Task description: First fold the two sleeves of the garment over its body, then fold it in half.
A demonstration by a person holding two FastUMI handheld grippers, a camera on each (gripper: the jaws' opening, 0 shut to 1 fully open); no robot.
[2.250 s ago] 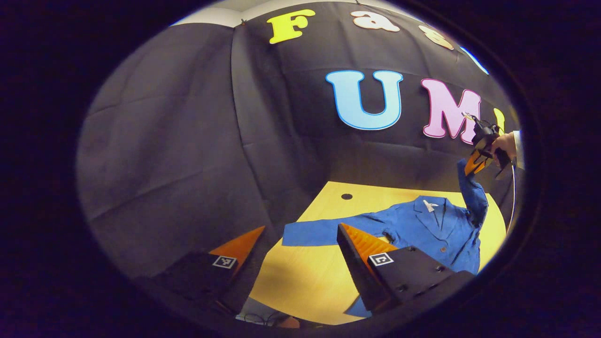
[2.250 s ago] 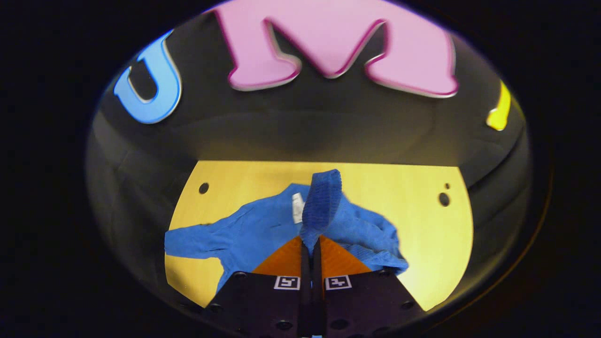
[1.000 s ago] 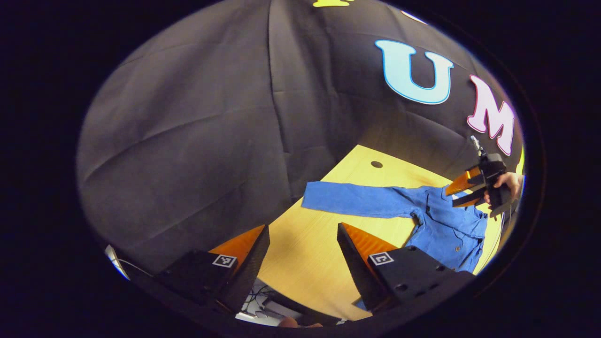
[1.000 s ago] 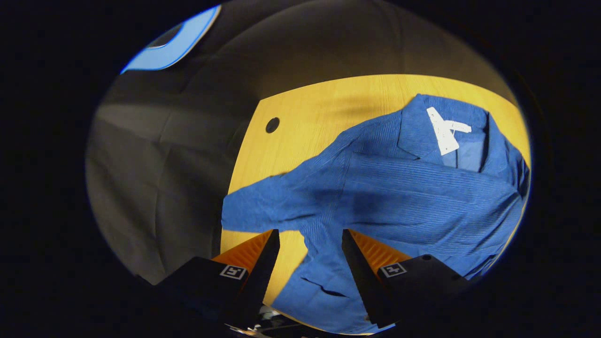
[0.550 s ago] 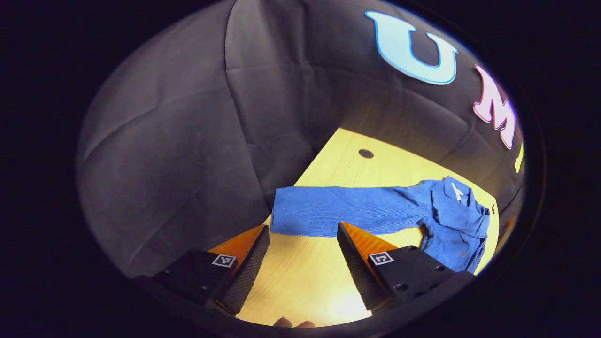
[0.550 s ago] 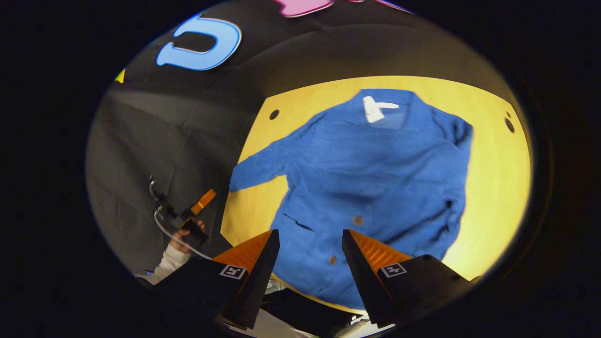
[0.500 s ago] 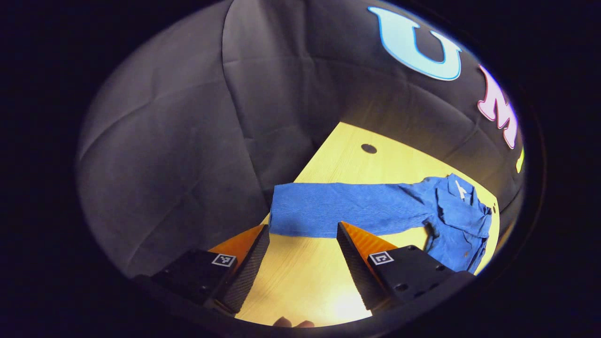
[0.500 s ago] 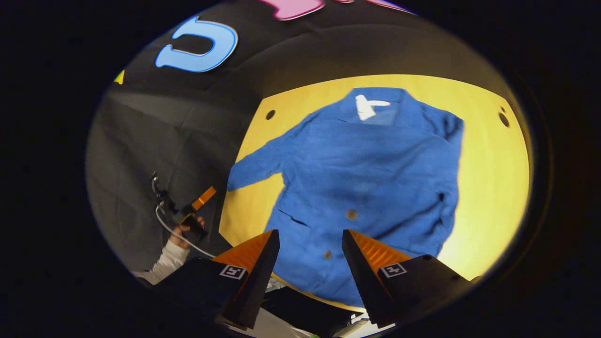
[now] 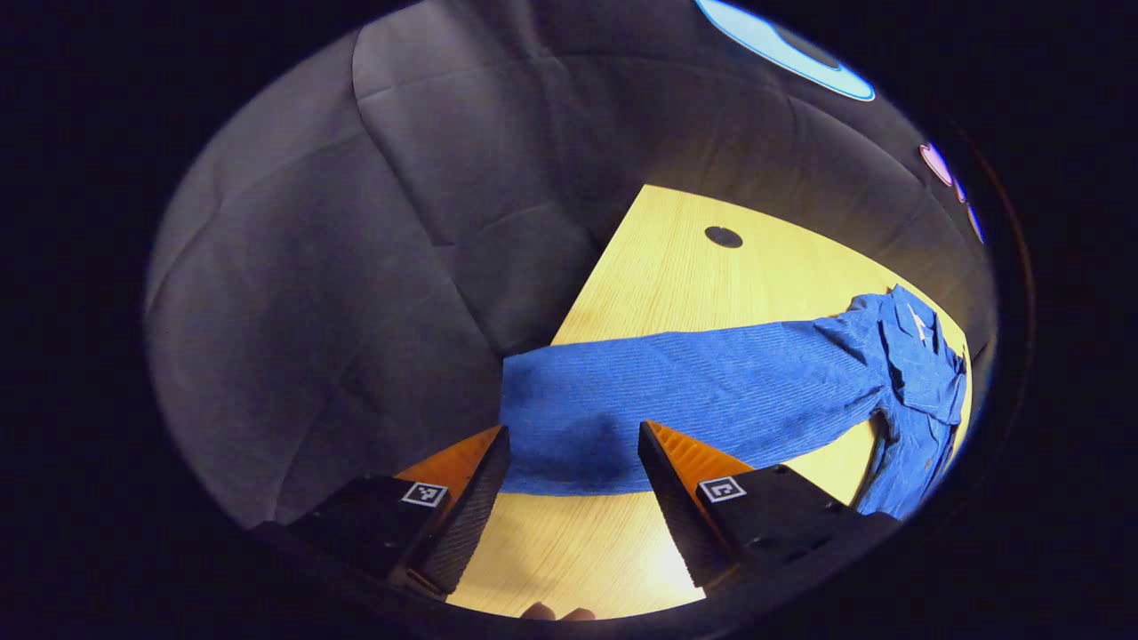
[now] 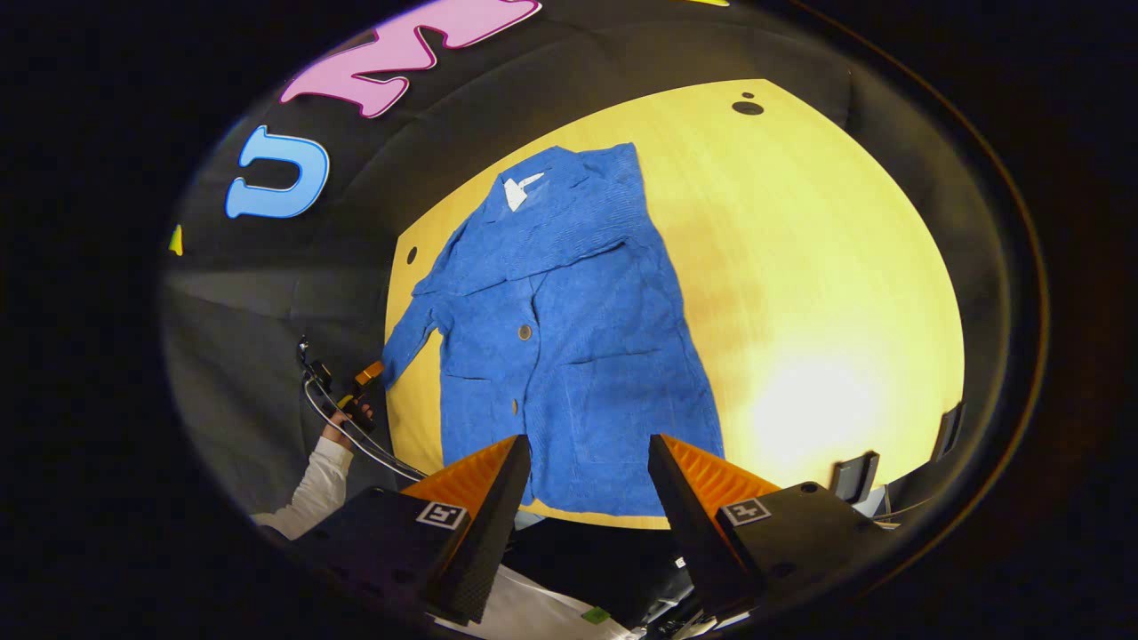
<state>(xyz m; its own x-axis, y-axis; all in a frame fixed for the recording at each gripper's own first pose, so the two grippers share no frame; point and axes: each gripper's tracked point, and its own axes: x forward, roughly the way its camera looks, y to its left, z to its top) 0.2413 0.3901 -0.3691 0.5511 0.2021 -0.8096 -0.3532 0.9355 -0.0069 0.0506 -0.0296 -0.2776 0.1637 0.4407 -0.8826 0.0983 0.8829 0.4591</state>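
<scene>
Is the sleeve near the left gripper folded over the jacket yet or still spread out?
Spread out: the sleeve lies straight on the table, away from the jacket body.

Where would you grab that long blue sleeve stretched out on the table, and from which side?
Probably at the cuff end of the outstretched sleeve, which reaches the table edge. It lies flat and straight away from the jacket body, so its free end is easiest to pinch. The left gripper hangs open right over it; coming down from above there seems best.
</scene>
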